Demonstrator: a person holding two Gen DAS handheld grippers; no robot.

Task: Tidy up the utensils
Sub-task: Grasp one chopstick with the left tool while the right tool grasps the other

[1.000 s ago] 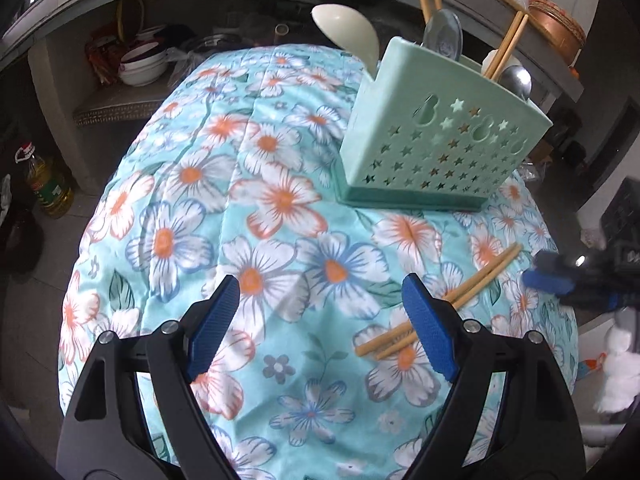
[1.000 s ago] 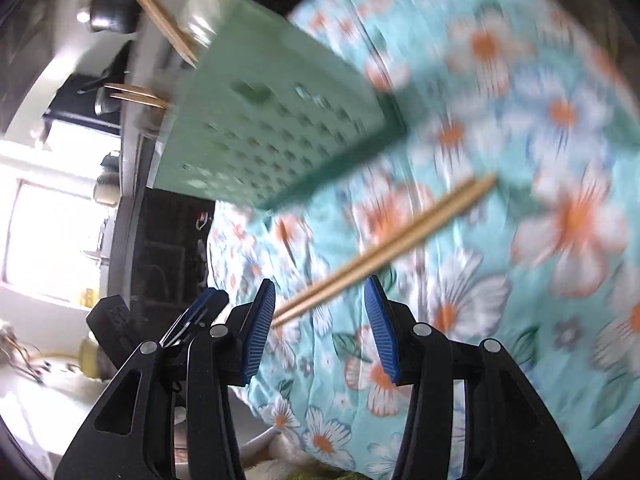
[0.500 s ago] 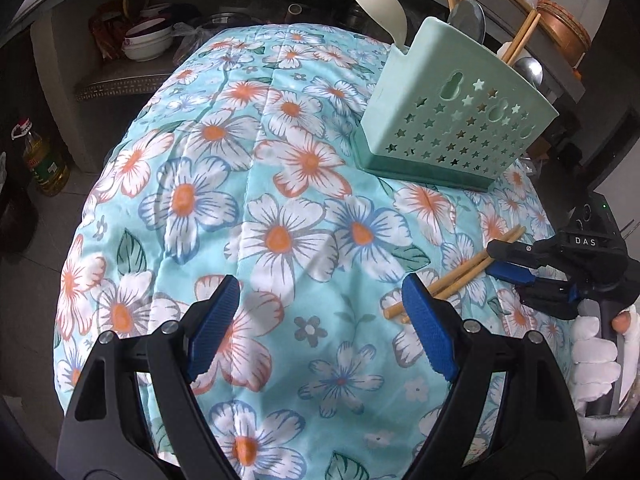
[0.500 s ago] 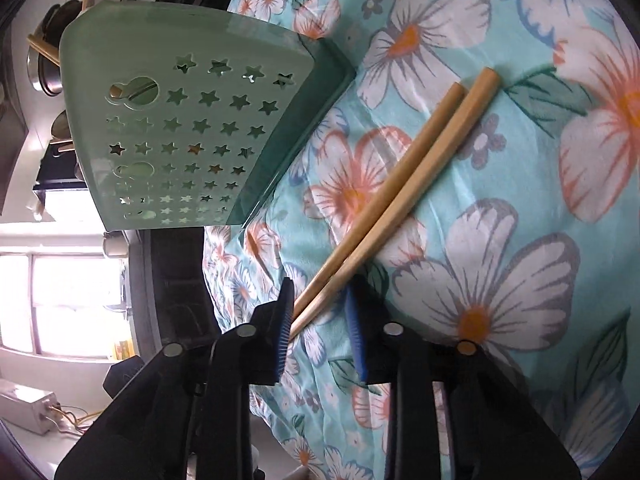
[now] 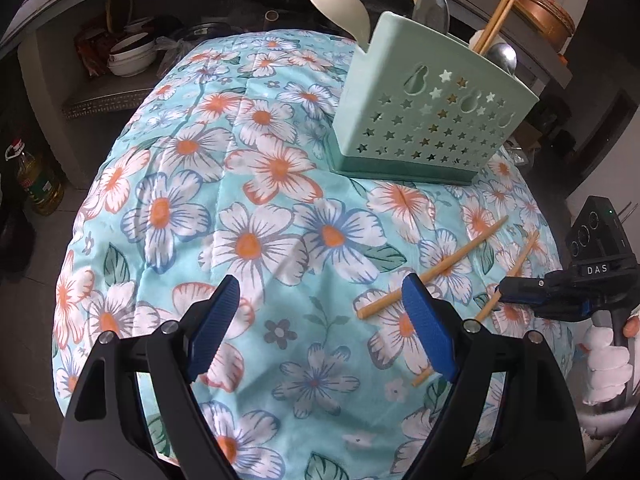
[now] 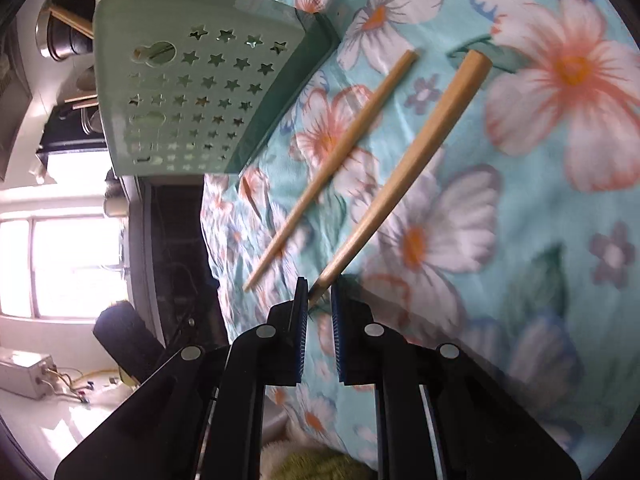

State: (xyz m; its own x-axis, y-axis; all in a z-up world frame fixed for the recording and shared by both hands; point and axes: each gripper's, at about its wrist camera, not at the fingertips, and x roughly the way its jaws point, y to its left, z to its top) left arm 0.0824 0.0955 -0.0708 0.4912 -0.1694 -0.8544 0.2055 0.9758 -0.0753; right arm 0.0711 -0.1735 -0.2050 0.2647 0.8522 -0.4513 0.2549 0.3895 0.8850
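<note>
Two wooden chopsticks lie on the flowered cloth (image 5: 248, 184). One chopstick (image 5: 432, 270) (image 6: 332, 168) lies loose in front of the mint-green holder (image 5: 424, 120) (image 6: 192, 96). The holder has spoons and chopsticks standing in it. The other chopstick (image 5: 520, 258) (image 6: 404, 172) is angled away from the first. My right gripper (image 5: 502, 291) (image 6: 320, 300) is closing, and its pads pinch that chopstick's thin part. My left gripper (image 5: 320, 300) hangs open above the cloth with nothing between its fingers. Its right finger covers part of both chopsticks.
A white-gloved hand (image 5: 604, 352) holds the right gripper at the table's right edge. Beyond the cloth are a shelf with white bowls (image 5: 132, 56), an oil bottle (image 5: 38, 184) on the floor and a copper pot (image 5: 546, 12). A bright window (image 6: 60, 264) is behind the holder.
The right gripper's jaws have narrowed onto one chopstick. That chopstick has swung apart from its partner; the two lay side by side before. The left gripper has stayed open.
</note>
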